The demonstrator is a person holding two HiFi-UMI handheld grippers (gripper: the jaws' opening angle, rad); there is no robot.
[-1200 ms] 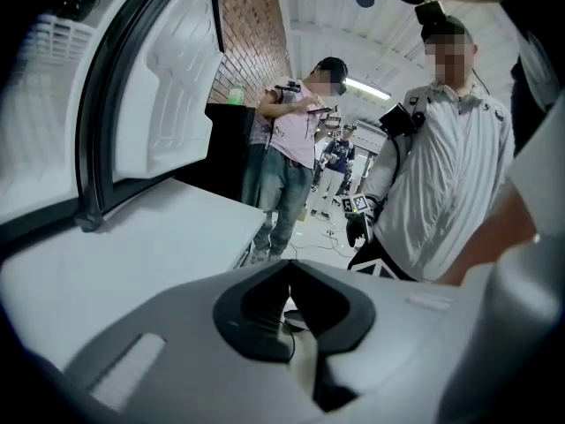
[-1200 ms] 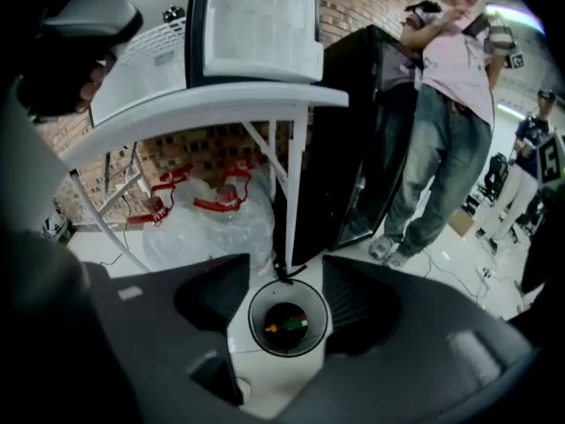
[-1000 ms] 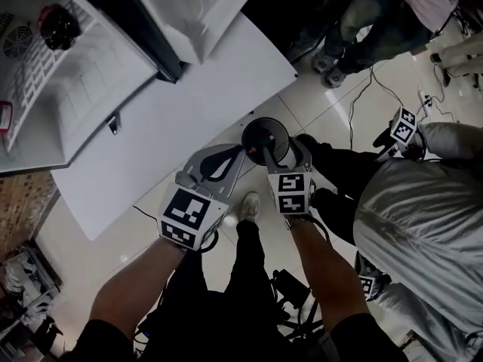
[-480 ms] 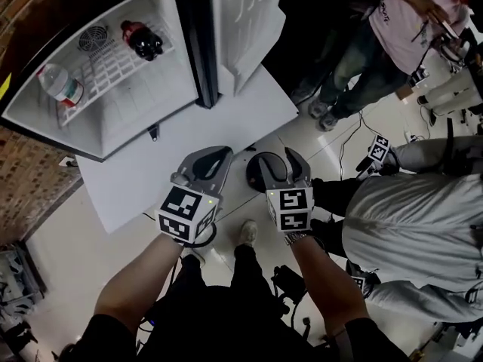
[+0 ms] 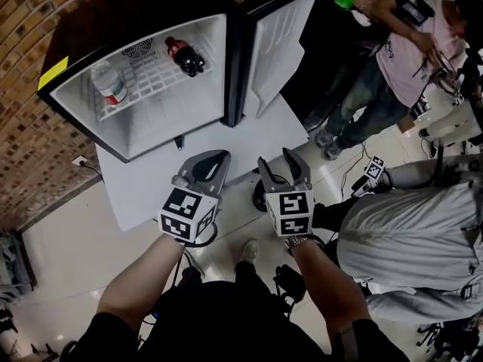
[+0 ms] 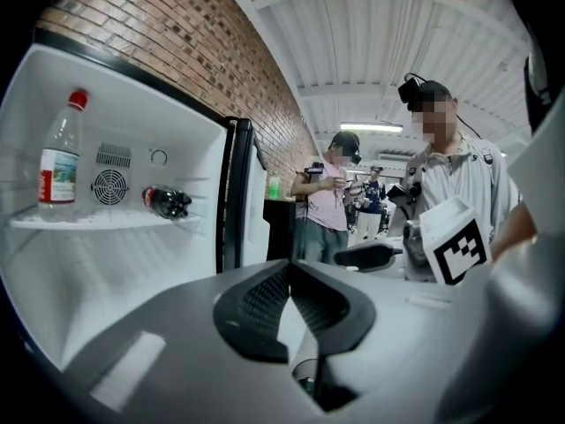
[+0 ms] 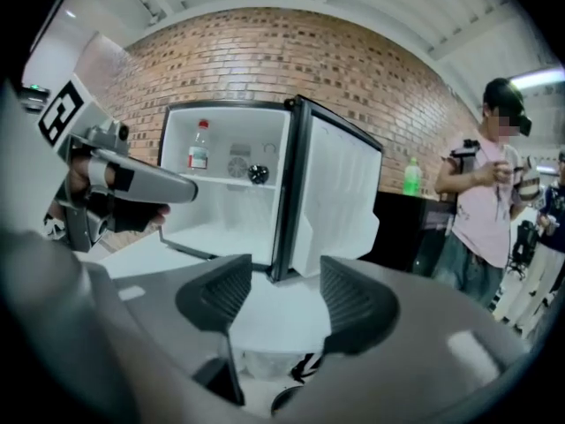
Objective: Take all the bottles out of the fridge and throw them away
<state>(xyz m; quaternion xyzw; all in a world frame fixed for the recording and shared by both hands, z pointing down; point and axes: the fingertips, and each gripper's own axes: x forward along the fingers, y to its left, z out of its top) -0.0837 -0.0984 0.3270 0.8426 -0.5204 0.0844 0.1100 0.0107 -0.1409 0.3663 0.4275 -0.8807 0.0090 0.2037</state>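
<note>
Plainly, both bottles remain in the fridge (image 5: 162,115): a clear bottle (image 5: 108,83) upright at the shelf's left, a dark bottle (image 5: 186,56) lying on its side further right. The upright one could topple if clipped by a jaw, and the lying one could roll along the wire shelf when touched. The left gripper (image 5: 221,159) is clenched on nothing, so it would push rather than grasp unless it opens first. The right gripper (image 5: 279,163) is released and empty, and its jaws have just been closing a little. Behind it sits what looks to be the bin (image 5: 260,196), mostly hidden. A second ago the head view looked down onto that bin's mouth with the fridge cut off at the corner; now the whole fridge shows and both grippers are raised toward it
</note>
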